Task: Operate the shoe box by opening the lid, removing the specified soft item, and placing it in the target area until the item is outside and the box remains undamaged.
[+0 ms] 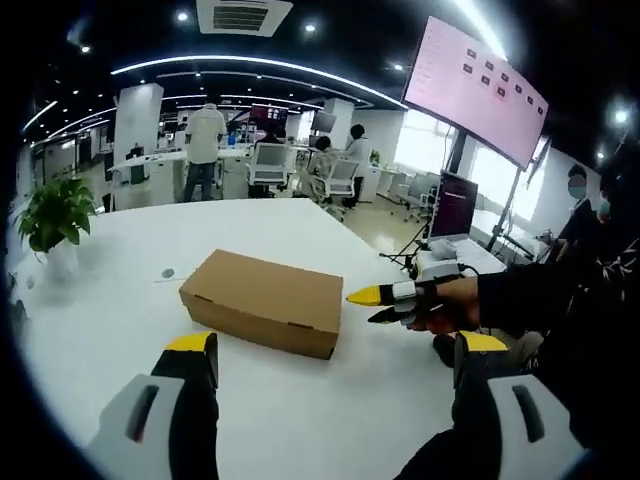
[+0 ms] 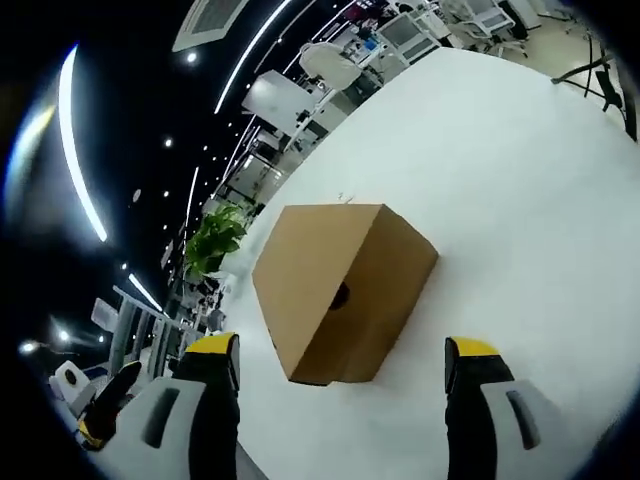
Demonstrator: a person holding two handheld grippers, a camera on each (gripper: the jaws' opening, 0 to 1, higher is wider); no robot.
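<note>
1. In the left gripper view I see the shoe box lying closed on the white surface, a plain brown cardboard carton with its lid down. My left gripper hangs short of the box, its yellow-tipped fingers set wide apart with nothing between them.

2. Also in the left gripper view, the right gripper comes in just beside the box's near right corner. Its two yellow-and-black tips lie close to each other with a narrow gap, gripping nothing, and they do not touch the box. A potted plant stands well apart from the box, toward the far edge of the surface, and a small grey disc lies near the box's far left corner.

3. In the right gripper view the box shows its short end face, with a small dark finger hole in the middle of that face. The right gripper's own fingers frame this end from nearby, apart and empty.

4. My judgement on handling: the box looks light, thin-walled and easy to crease, and it may slide on the smooth surface. I would steady the base with one gripper and lift the lid gently at its edge near the short end, not by squeezing the walls. The soft item is hidden inside; it should tolerate a firmer pinch.
</note>
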